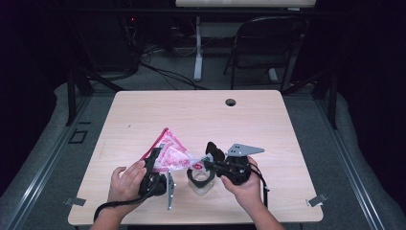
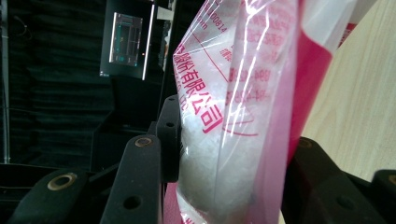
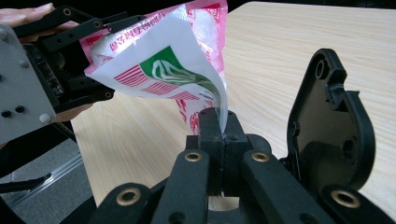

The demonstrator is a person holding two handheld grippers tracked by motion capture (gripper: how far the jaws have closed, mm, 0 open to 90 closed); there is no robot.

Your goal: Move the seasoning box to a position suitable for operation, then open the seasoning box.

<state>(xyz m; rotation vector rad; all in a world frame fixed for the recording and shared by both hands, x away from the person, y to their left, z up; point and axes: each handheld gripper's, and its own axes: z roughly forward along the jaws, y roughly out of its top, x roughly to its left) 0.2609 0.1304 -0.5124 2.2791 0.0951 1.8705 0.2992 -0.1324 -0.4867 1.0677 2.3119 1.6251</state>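
A pink and white plastic bag (image 1: 167, 153) with red print and white grains inside is held above the wooden table (image 1: 201, 115) between both grippers. My left gripper (image 1: 155, 160) is shut on the bag's body (image 2: 233, 116), one jaw on each side of it. My right gripper (image 1: 203, 165) is shut on a thin corner of the bag (image 3: 187, 70), its jaws (image 3: 223, 123) pressed together. A small clear cup with a dark rim (image 1: 200, 181) stands on the table just below that corner. A black plastic piece (image 3: 331, 121) stands to the right of the right jaws.
A round cable hole (image 1: 231, 102) sits near the table's far edge. Behind the table stand a black folding chair (image 1: 268, 43) and a white desk leg (image 1: 197, 48). Metal clips (image 1: 317, 200) are fixed at the front corners.
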